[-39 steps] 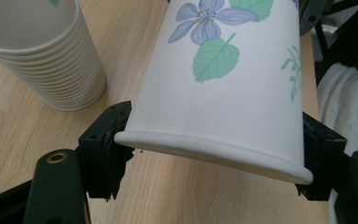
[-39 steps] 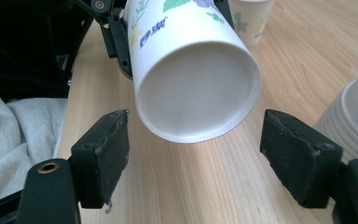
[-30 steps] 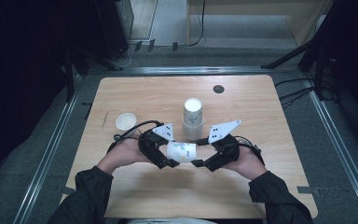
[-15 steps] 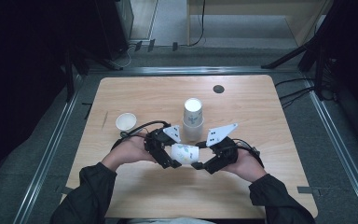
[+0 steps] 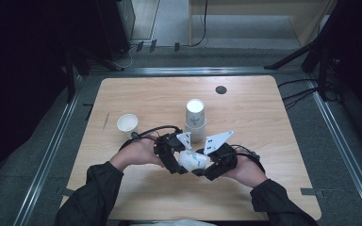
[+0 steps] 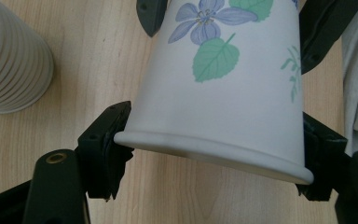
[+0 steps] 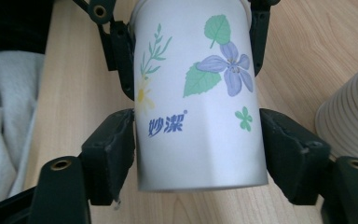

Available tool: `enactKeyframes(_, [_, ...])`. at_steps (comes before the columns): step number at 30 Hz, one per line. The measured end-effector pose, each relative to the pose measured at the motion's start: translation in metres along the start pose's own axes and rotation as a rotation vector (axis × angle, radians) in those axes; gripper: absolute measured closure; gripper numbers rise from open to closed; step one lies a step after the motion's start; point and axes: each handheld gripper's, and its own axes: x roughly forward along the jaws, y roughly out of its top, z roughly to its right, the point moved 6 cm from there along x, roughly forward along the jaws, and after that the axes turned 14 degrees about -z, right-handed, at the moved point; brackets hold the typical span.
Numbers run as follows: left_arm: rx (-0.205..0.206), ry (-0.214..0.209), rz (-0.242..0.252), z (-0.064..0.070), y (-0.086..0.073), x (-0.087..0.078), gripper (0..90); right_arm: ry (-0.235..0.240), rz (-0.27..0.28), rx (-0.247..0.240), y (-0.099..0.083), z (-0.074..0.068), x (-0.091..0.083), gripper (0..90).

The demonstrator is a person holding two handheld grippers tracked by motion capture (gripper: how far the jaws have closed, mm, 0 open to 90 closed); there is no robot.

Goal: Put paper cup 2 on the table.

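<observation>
**Paper cup pinched from both ends, at risk of crushing**

Held sideways above the desk (image 5: pixel 264 188), near its front edge: a thin flower-printed paper cup (image 5: pixel 193 160). Clamped at the rolled rim by the left tool (image 5: pixel 176 162), at the base end by the right tool (image 5: pixel 206 165). Could have buckled or slipped under uneven squeeze or opposing pull. Just beyond, a ribbed, tapered cup stack (image 5: pixel 195 121); farther left, a small white cup (image 5: pixel 127 123).

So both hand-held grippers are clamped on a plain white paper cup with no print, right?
Not plain. Both hand-held grippers, left and right, do clamp the paper cup, but the right gripper view shows it printed with flowers, leaves and blue lettering.
</observation>
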Motion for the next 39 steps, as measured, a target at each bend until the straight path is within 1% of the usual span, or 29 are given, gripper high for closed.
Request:
enactKeyframes(1, [0.002, -0.002, -0.004, 0.0, 0.0, 0.0, 24.9, 0.0, 0.0, 0.0, 0.0, 0.0, 0.0, 30.3])
enactKeyframes(2, [0.003, -0.001, -0.002, 0.0, 0.0, 0.001, 24.8, -0.009, -0.008, -0.012, 0.0, 0.0, 0.001, 34.0])
enactKeyframes(5, [0.018, 0.004, 0.022, -0.001, 0.0, -0.001, 24.9, -0.013, -0.009, -0.019, 0.0, 0.0, -0.001, 35.0])
enactKeyframes(7, [0.014, 0.001, 0.031, -0.001, 0.0, -0.003, 24.8, -0.011, -0.006, -0.022, 0.001, 0.0, -0.001, 35.1])
enactKeyframes(8, [0.013, 0.001, 0.04, 0.0, 0.0, -0.003, 23.3, -0.012, -0.001, -0.015, 0.001, 0.0, -0.004, 35.0])
enactKeyframes(9, [0.013, 0.009, 0.062, -0.001, 0.0, -0.006, 21.8, -0.008, 0.005, -0.014, 0.002, 0.0, -0.004, 35.0])
enactKeyframes(10, [0.013, 0.009, 0.062, -0.001, 0.0, -0.006, 18.3, -0.008, 0.005, -0.014, 0.002, 0.0, -0.004, 35.0])
enactKeyframes(11, [-0.001, -0.001, 0.083, -0.002, 0.0, -0.008, 15.5, -0.011, 0.014, -0.013, 0.001, 0.0, -0.007, 35.0])
enactKeyframes(12, [-0.001, -0.001, 0.083, -0.002, 0.0, -0.008, 14.2, -0.015, 0.019, -0.008, 0.001, 0.001, -0.009, 35.0])
enactKeyframes(13, [-0.015, -0.006, 0.105, -0.004, -0.001, -0.01, 13.0, -0.014, 0.021, -0.004, 0.001, 0.001, -0.01, 35.0])
enactKeyframes(15, [-0.021, -0.008, 0.128, -0.005, -0.002, -0.013, 13.0, -0.015, 0.037, -0.003, 0.0, 0.003, -0.013, 34.9])
enactKeyframes(16, [-0.021, -0.008, 0.128, -0.005, -0.002, -0.013, 13.0, -0.015, 0.037, -0.003, 0.0, 0.003, -0.013, 34.9])
enactKeyframes(19, [-0.03, 0.006, 0.171, -0.006, -0.004, -0.018, 13.1, -0.01, 0.062, 0.007, 0.0, 0.006, -0.019, 34.9])
enactKeyframes(20, [-0.03, 0.006, 0.171, -0.006, -0.004, -0.018, 13.1, -0.009, 0.067, 0.011, 0.0, 0.007, -0.021, 34.9])
enactKeyframes(21, [-0.036, 0.015, 0.185, -0.006, -0.006, -0.021, 13.1, -0.008, 0.077, 0.008, 0.001, 0.007, -0.022, 34.8])
enactKeyframes(22, [-0.036, 0.015, 0.185, -0.006, -0.006, -0.021, 13.1, -0.008, 0.077, 0.008, 0.001, 0.007, -0.022, 34.8])
enactKeyframes(24, [-0.046, 0.014, 0.209, -0.006, -0.008, -0.023, 13.1, -0.002, 0.093, 0.003, 0.002, 0.008, -0.025, 34.9])
enactKeyframes(25, [-0.048, 0.012, 0.216, -0.006, -0.009, -0.025, 13.1, 0.0, 0.103, 0.005, 0.003, 0.009, -0.027, 34.8])
enactKeyframes(26, [-0.058, 0.012, 0.238, -0.005, -0.012, -0.027, 13.1, 0.009, 0.123, -0.003, 0.004, 0.01, -0.031, 34.8])
enactKeyframes(28, [-0.058, 0.011, 0.243, -0.005, -0.013, -0.028, 13.1, 0.016, 0.13, -0.007, 0.005, 0.01, -0.032, 34.8])
enactKeyframes(29, [-0.074, 0.008, 0.269, -0.003, -0.016, -0.031, 13.1, 0.02, 0.139, -0.003, 0.006, 0.011, -0.035, 34.8])
enactKeyframes(30, [-0.074, 0.008, 0.269, -0.003, -0.016, -0.031, 13.1, 0.02, 0.139, -0.003, 0.006, 0.011, -0.035, 34.8])
enactKeyframes(31, [-0.084, 0.005, 0.301, -0.001, -0.018, -0.034, 13.2, 0.03, 0.155, -0.003, 0.008, 0.012, -0.037, 34.8])
enactKeyframes(32, [-0.084, 0.005, 0.301, -0.001, -0.018, -0.034, 13.6, 0.03, 0.155, -0.003, 0.008, 0.012, -0.037, 34.8])
enactKeyframes(33, [-0.098, -0.008, 0.325, 0.0, -0.02, -0.036, 13.8, 0.041, 0.17, -0.001, 0.01, 0.014, -0.039, 34.7])
enactKeyframes(35, [-0.105, -0.012, 0.338, 0.001, -0.021, -0.038, 14.0, 0.044, 0.174, -0.003, 0.011, 0.014, -0.04, 34.8])
enactKeyframes(37, [-0.122, -0.006, 0.362, 0.001, -0.022, -0.041, 14.0, 0.057, 0.179, -0.009, 0.014, 0.015, -0.04, 34.7])
enactKeyframes(38, [-0.132, -0.018, 0.385, 0.002, -0.023, -0.043, 14.0, 0.07, 0.183, -0.021, 0.015, 0.014, -0.039, 34.7])
enactKeyframes(39, [-0.151, -0.034, 0.424, 0.003, -0.023, -0.045, 14.1, 0.074, 0.182, -0.026, 0.016, 0.014, -0.039, 34.7])
